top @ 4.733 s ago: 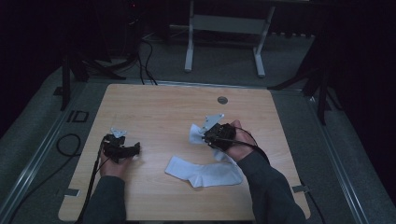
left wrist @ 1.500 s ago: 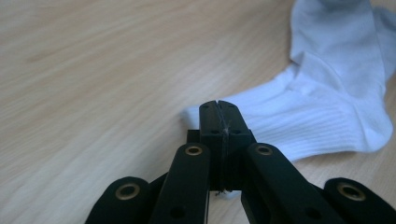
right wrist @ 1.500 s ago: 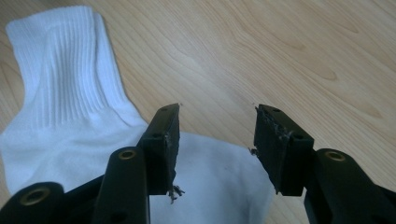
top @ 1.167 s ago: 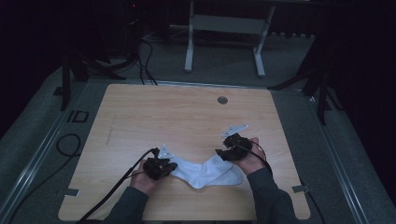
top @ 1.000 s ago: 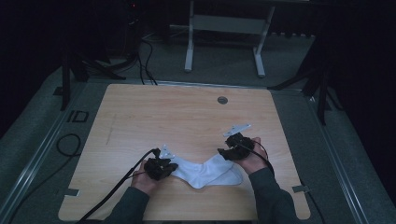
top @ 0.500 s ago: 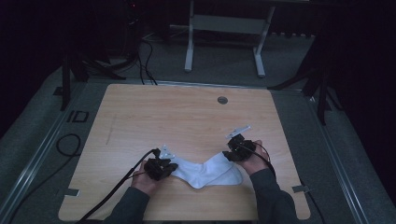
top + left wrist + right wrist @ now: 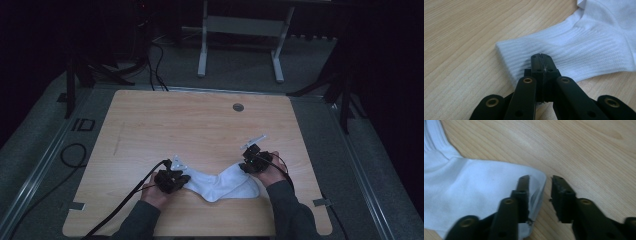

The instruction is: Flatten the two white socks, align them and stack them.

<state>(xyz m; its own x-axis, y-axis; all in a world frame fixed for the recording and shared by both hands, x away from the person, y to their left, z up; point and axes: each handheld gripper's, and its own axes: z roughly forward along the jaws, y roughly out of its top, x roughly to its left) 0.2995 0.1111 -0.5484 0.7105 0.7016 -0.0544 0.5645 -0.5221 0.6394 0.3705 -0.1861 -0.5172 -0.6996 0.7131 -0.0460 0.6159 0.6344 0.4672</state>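
Sock grab half done: cuff end pinched, toe end not yet.
Left gripper (image 7: 541,58) clamped on the white sock (image 7: 220,182) cuff; right gripper (image 7: 540,195) jaws have just been closing, straddling the toe edge, no pinch yet. Sock flat on surface (image 7: 200,125) between hands; lift or fold remains.

A white sock (image 7: 220,184), ribbed at its cuff and smoother toward the toe, lies on a light wooden table (image 7: 200,125) with fine brown grain. Both grippers, left (image 7: 171,180) and right (image 7: 254,161), are black with small brass-coloured rivets. The floor (image 7: 240,75) is dark grey.
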